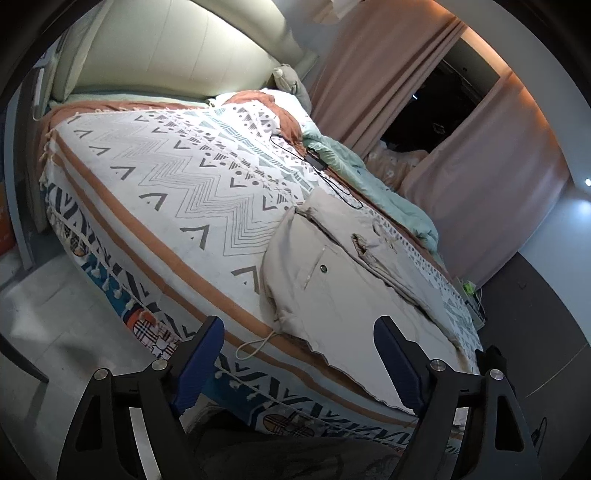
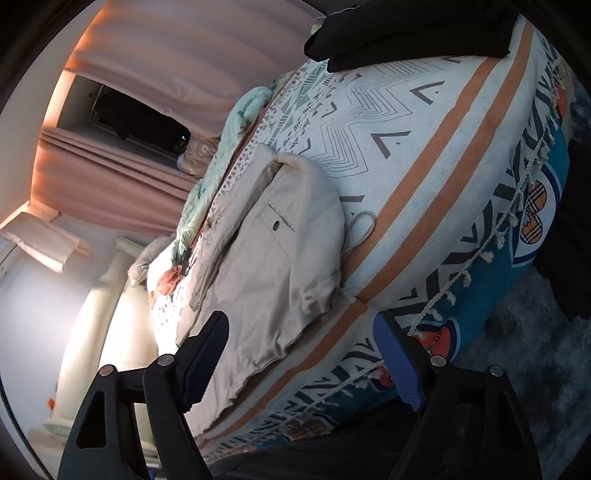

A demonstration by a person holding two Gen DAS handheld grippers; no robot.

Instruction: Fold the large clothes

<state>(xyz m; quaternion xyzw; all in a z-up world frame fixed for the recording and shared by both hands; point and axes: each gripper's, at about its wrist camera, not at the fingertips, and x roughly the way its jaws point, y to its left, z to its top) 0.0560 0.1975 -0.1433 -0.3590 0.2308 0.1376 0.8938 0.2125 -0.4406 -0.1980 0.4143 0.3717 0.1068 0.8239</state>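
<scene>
Beige trousers (image 1: pixel 340 280), one garment, lie near the foot corner of the bed (image 1: pixel 122 221), already doubled along their length so that one leg sits over the other, with the waistband and a loose drawstring (image 1: pixel 255 345) toward the bed's side edge. A buttoned back pocket (image 2: pixel 275 225) faces up. The raw, frayed hem reaches the edge nearest both cameras.

By the look of it the cloth is light to middling cotton, soft and limp, not slippery; it should drape and sag from any single pinch, so two holds at once seem wise. The best places to take it, I judge, are the hem corners or the waistband ends, where layers are thick enough for pads to bite through both legs together.

The left claw (image 1: pixel 299 358) hangs spread wide above the hem, holding nothing. The right claw (image 2: pixel 301 354) is likewise agape and empty, over the trousers' edge and the bedspread's orange stripe (image 2: pixel 424 184).

Around: one patterned bedspread (image 1: pixel 184 177), one crumpled mint quilt (image 1: pixel 376 192), one black cable (image 1: pixel 314 162), one dark folded garment (image 2: pixel 406 33) farther up the bed, and pink curtains (image 1: pixel 480 158) in two panels.
</scene>
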